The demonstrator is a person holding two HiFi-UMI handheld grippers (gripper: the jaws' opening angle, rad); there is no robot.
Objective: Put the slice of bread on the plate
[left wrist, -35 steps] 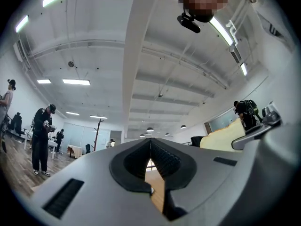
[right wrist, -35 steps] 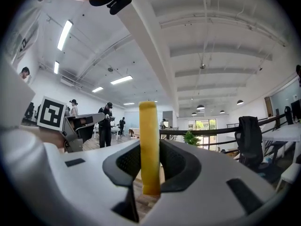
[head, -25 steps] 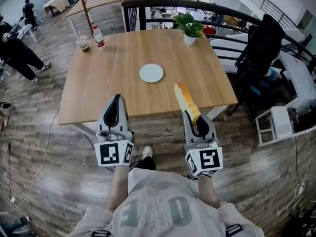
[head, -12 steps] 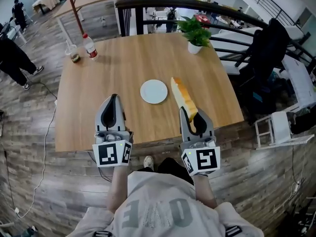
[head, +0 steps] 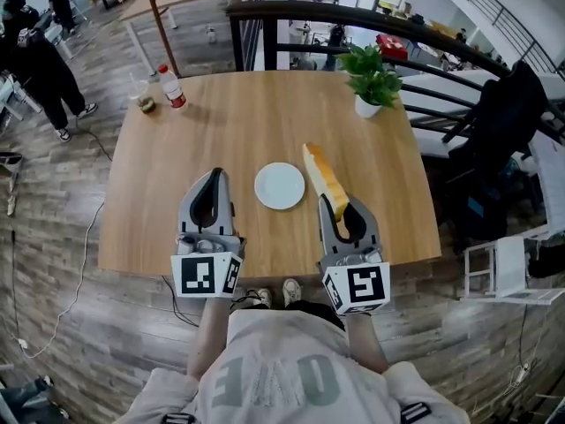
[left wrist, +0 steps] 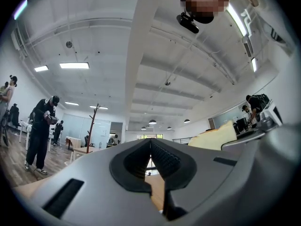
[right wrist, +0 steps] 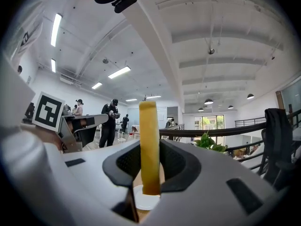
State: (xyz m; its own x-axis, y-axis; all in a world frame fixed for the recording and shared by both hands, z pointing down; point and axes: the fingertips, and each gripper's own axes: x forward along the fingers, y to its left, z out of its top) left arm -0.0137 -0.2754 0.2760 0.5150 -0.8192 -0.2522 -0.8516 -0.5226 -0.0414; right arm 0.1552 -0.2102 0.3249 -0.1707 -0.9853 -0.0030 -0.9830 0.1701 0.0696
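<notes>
Wood tabletop (head: 221, 113), pale and square, stands on a plank floor (head: 53, 263) in front of a black railing (head: 300, 9). My right gripper (head: 340, 203) is clamped on the bread slice (head: 320, 177), held on edge above the table, just right of the white plate (head: 280, 185). My left gripper (head: 214, 179) is closed on nothing. A potted plant (head: 371, 82) sits far right, a bottle (head: 172, 87) far left.
</notes>
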